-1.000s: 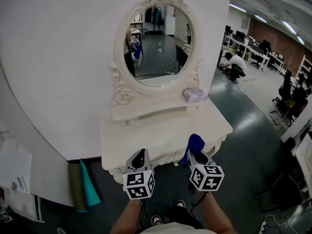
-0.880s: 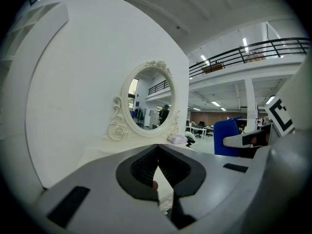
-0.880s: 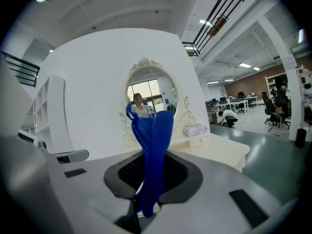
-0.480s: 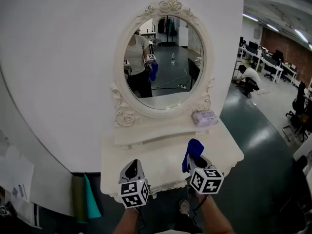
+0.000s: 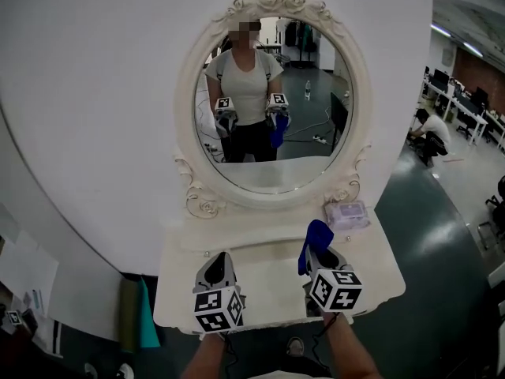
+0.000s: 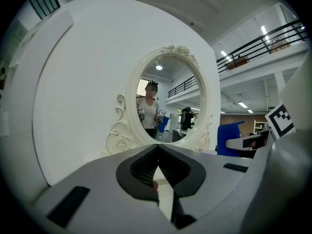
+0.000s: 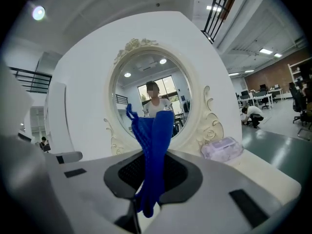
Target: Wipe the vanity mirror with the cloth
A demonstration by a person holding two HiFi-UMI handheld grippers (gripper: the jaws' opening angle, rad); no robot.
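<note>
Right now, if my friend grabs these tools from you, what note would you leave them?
Left tool: shut, empty, held low over the vanity table.
Right tool: shut on the blue cloth, also low over the table.
Mirror: upright ahead, not touched by the cloth.
Done: cloth is in hand.
Left: raise the cloth to the glass and wipe it.

Print on the packet (image 5: 347, 214) lower right of the vanity mirror (image 5: 273, 101) cannot be read; the cloth (image 5: 316, 234) is hidden at its lower end by the right gripper (image 5: 319, 253).
</note>
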